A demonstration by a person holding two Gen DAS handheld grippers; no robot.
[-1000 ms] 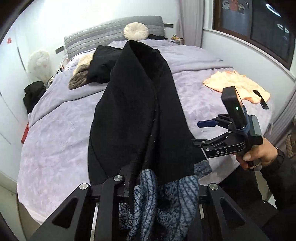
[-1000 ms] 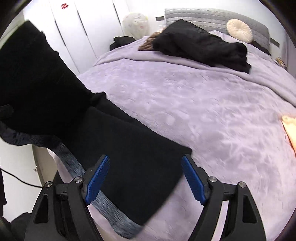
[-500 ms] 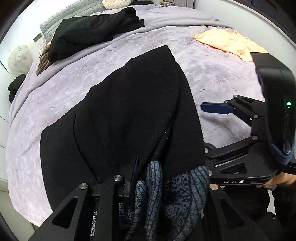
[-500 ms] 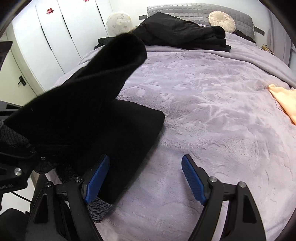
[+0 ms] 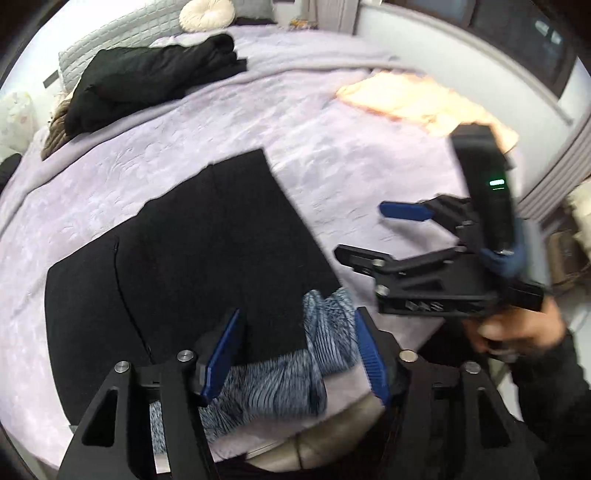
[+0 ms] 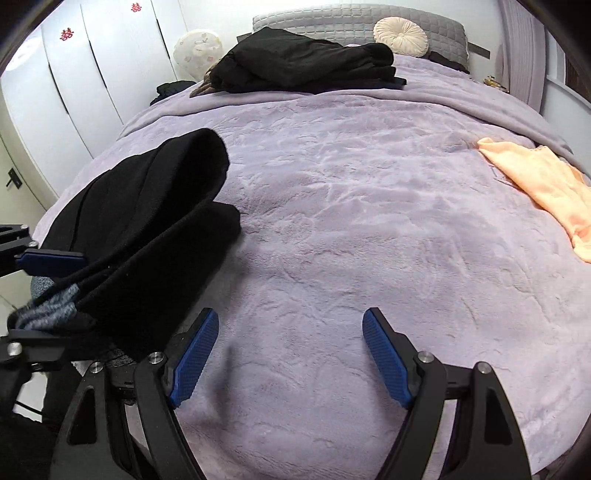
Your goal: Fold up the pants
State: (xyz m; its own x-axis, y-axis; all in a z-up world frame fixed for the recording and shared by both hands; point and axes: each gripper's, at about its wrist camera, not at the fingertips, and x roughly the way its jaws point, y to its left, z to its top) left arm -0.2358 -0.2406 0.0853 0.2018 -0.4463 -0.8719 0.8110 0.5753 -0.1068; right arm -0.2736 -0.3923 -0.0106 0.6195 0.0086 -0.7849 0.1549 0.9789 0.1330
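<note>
The left gripper (image 5: pixel 297 350) has just opened its jaws; they now stand partly apart with the blue-grey waistband (image 5: pixel 291 373) of the pants (image 5: pixel 192 251) lying loose between the blue pads, which do not press on it. The right gripper (image 6: pixel 290 360) holds its jaws wide apart over bare bedding, with nothing between them. A hand (image 5: pixel 517 328) grips the right gripper's handle.

The black pants lie folded on the lavender bed (image 6: pixel 369 206), at its near edge, with the waistband toward the edge. Farther up the bed from the pants lies a heap of dark clothing (image 6: pixel 306 62). A round cream cushion (image 6: pixel 400 32) sits at the head of the bed. To the right of the pants, well apart, lies an orange garment (image 6: pixel 543 181).
</note>
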